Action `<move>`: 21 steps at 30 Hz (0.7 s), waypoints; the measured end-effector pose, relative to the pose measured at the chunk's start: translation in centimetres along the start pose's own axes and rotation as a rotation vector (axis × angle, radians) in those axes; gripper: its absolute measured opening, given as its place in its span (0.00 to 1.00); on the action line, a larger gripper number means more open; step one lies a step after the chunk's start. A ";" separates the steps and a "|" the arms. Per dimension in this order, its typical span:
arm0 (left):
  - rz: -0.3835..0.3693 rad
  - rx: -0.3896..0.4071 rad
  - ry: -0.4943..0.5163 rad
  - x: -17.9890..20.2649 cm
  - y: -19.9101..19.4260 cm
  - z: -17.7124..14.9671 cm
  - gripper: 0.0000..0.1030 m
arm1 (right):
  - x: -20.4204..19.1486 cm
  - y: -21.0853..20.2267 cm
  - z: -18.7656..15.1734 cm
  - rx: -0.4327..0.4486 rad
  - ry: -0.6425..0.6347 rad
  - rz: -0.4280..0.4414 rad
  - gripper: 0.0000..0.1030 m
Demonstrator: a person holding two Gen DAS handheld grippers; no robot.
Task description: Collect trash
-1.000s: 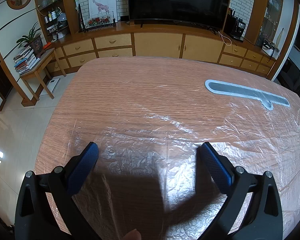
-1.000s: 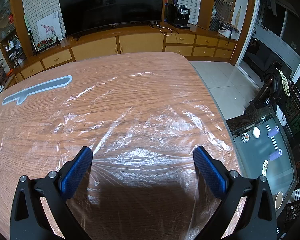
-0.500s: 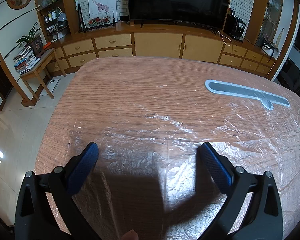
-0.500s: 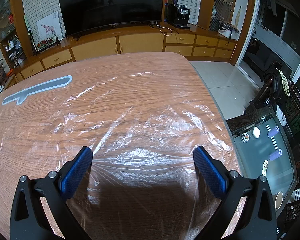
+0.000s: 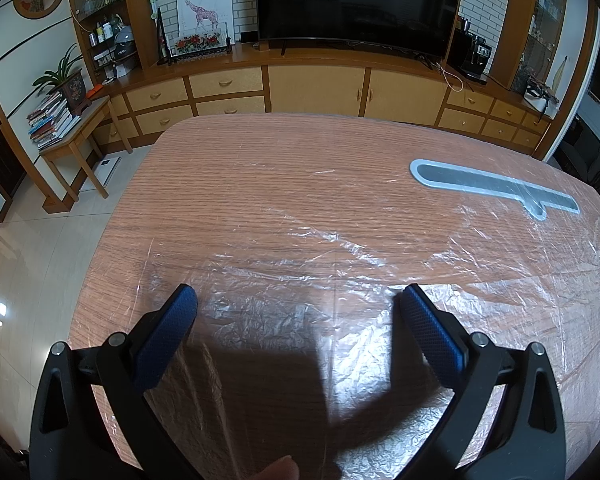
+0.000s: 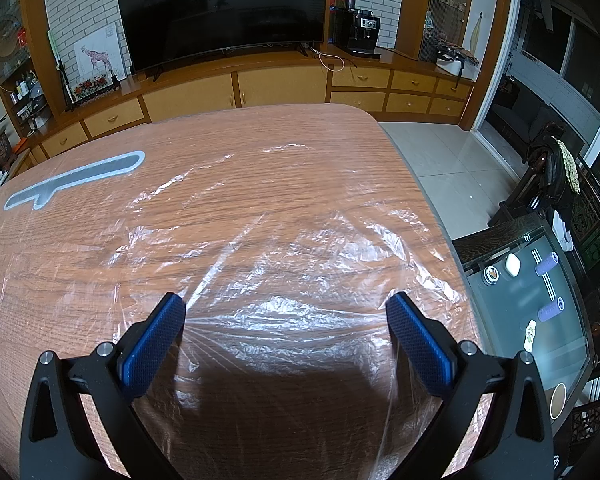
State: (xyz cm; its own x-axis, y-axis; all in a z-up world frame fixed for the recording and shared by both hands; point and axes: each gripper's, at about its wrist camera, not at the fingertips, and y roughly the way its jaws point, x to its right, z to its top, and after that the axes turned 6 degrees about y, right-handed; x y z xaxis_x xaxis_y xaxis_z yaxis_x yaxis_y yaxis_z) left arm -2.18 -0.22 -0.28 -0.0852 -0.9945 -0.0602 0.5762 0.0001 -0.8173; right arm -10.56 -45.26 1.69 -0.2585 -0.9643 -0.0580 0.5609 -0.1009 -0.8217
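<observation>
1. Plastic sheet (image 5: 340, 280) is the trash to collect, and it lies flat and crinkled across almost the whole wooden table (image 5: 260, 168), reaching the right edge in the right wrist view (image 6: 412, 240). Count: 1 sheet, 1 table.
2. Gray strip (image 5: 488, 188) with a small tab lies toward the far side of the table, seemingly under the sheet, well apart from both tools. Count: 1.
3. Left gripper (image 5: 300, 300) hangs just above the near part of the sheet, blue pads spread wide, nothing between them. A fingertip (image 5: 280, 468) peeks in at the bottom edge.
4. Right gripper (image 6: 286, 308) hangs over the near right corner area, pads (image 6: 156, 340) spread wide too, holding nothing. Count: 2 grippers, both empty.
5. Step in hand, as I read it: the very start, lining up for a first grab, nothing gathered yet.
6. Next move calls for dipping low enough to catch a raised wrinkle and pinching it; film this thin will likely slip or cling to the wood.
</observation>
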 end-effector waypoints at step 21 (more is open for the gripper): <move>0.002 0.000 -0.002 0.1 0.0 0.1 0.99 | 0.0 0.0 0.0 0.000 0.000 0.000 0.97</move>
State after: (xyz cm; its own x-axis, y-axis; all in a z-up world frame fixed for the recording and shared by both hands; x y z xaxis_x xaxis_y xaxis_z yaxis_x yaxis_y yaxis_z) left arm -2.11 -0.34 -0.24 -0.0821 -0.9948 -0.0605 0.5762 0.0021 -0.8173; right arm -10.59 -45.26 1.69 -0.2585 -0.9643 -0.0579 0.5609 -0.1010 -0.8217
